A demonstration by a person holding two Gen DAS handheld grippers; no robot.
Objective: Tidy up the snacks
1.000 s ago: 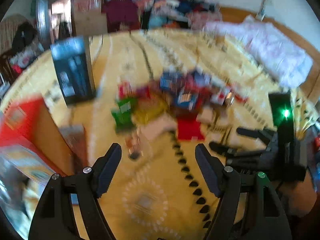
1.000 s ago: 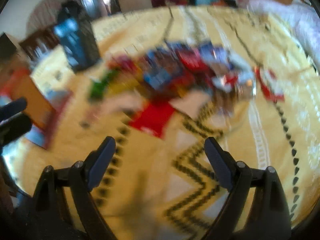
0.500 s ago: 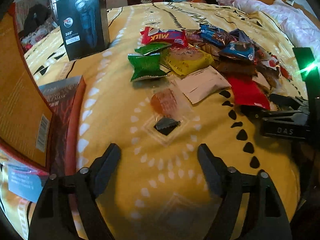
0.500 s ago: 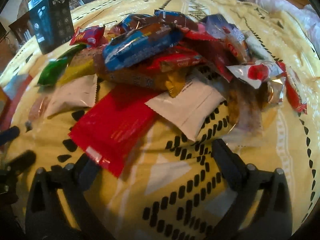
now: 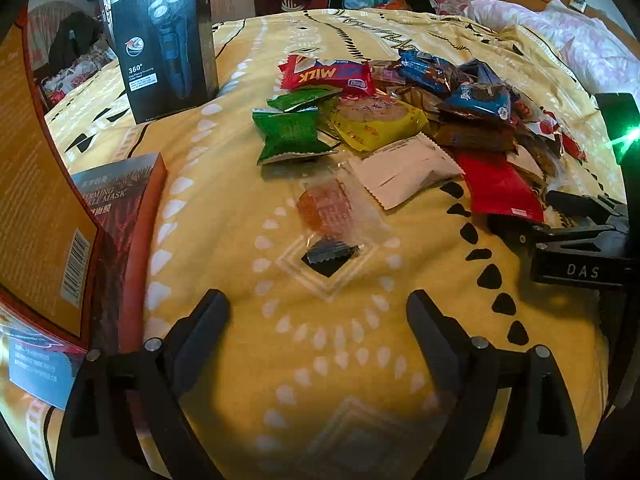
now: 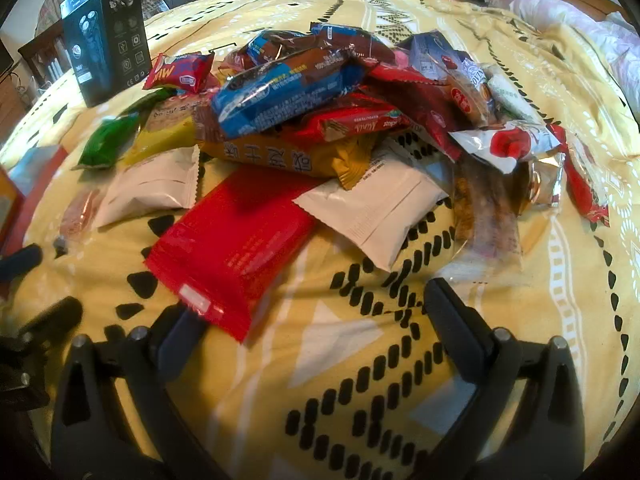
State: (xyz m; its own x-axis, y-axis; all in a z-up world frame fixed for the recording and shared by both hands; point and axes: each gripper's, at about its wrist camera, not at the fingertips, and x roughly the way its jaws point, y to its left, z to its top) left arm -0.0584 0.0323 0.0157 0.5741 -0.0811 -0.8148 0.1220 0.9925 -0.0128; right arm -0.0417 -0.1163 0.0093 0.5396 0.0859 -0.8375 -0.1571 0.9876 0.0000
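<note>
A heap of snack packets lies on a yellow patterned bedspread (image 5: pixel 344 344). In the left wrist view my left gripper (image 5: pixel 318 310) is open and empty, just short of a clear packet with an orange sweet (image 5: pixel 326 210). Beyond it lie a green packet (image 5: pixel 290 136), a yellow packet (image 5: pixel 374 120) and a white packet (image 5: pixel 406 170). My right gripper (image 6: pixel 308 304) is open and empty; its left fingertip sits at the near end of a flat red packet (image 6: pixel 240 248). A white packet (image 6: pixel 376 208) and a blue packet (image 6: pixel 280 96) lie beyond.
A black shaver box (image 5: pixel 160 36) stands at the back left. An orange box (image 5: pixel 36 184) and a dark red "mask" box (image 5: pixel 116 208) lie at the left. The right gripper's body (image 5: pixel 580 248) shows at the right. Clothes and bedding pile up behind.
Both grippers have come down and forward toward the snack heap. The right gripper has closed in on the red packet. Both stay open.
</note>
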